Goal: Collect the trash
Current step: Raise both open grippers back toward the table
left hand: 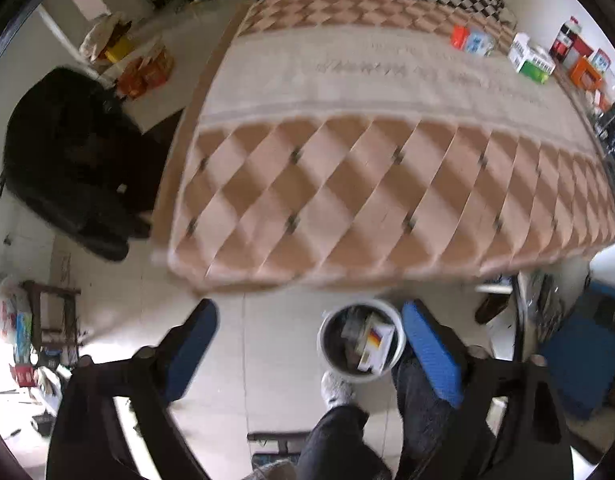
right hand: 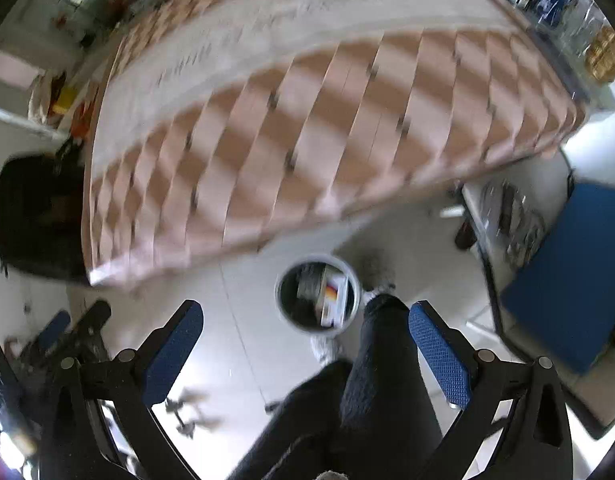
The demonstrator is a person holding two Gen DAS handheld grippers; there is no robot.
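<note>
1. Both grippers hang high over the floor and point steeply down: my left gripper [left hand: 309, 340] has its blue pads spread wide with nothing between them, only floor and the bin far below

2. My right gripper [right hand: 307, 344] is likewise wide apart and holds nothing; its blue fingertips [right hand: 437, 354] frame my dark trouser leg [right hand: 381, 368]

3. I see the trash bin [left hand: 327, 354], a small round pail with a pale rim and dark inside, standing on the light tiled floor [left hand: 267, 340] just in front of the table's near edge

4. Inside the bin lies a white carton [left hand: 377, 346] with a black, red and yellow mark, leaning against greyish crumpled waste that I cannot make out

5. In the left wrist view a light shoe [left hand: 337, 390] touches the bin's near side

6. Ahead stands the table [left hand: 387, 184] under a cloth of brown and pink diamonds with a pale band across the middle

7. Along its far right edge I count several small boxes, among them a green-and-white box [left hand: 531, 62] and an orange box [left hand: 459, 38], well apart from the bin

8. Left of the table a black chair [left hand: 63, 152] holds dark clothing, and right of it sits a blue case [left hand: 583, 344]

9. Both views are blurred
</note>
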